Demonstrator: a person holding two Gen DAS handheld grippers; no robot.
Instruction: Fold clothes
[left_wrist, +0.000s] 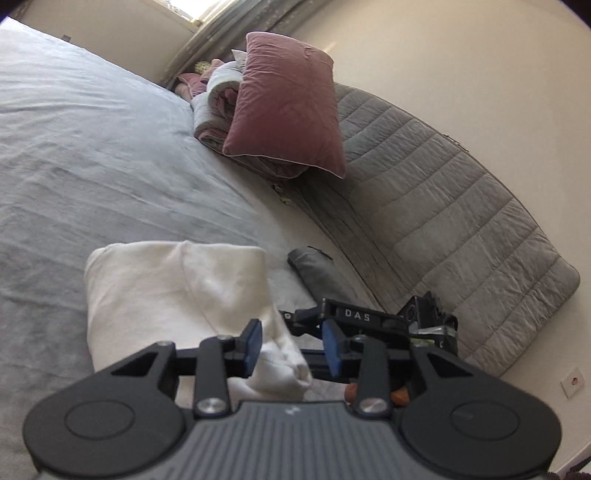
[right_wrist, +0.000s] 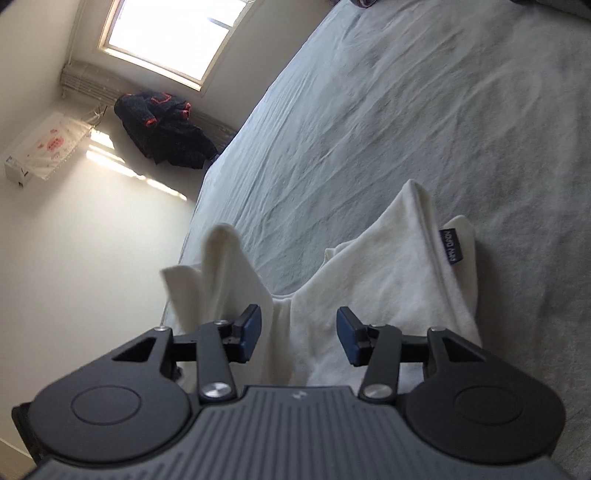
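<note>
right wrist: white garment (right_wrist: 388, 273) between open tool (right_wrist: 299, 334)

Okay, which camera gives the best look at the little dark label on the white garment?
The right wrist view: the dark label shows clearly on a fold edge of the white garment. The left wrist view shows the garment folded on the bed, but no label.

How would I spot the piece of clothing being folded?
Look at the wide bed with the grey bedspread. Near its edge lies a cream-white garment, partly folded, just beyond the open right gripper. It is the only pale item there and carries a small dark label.
</note>
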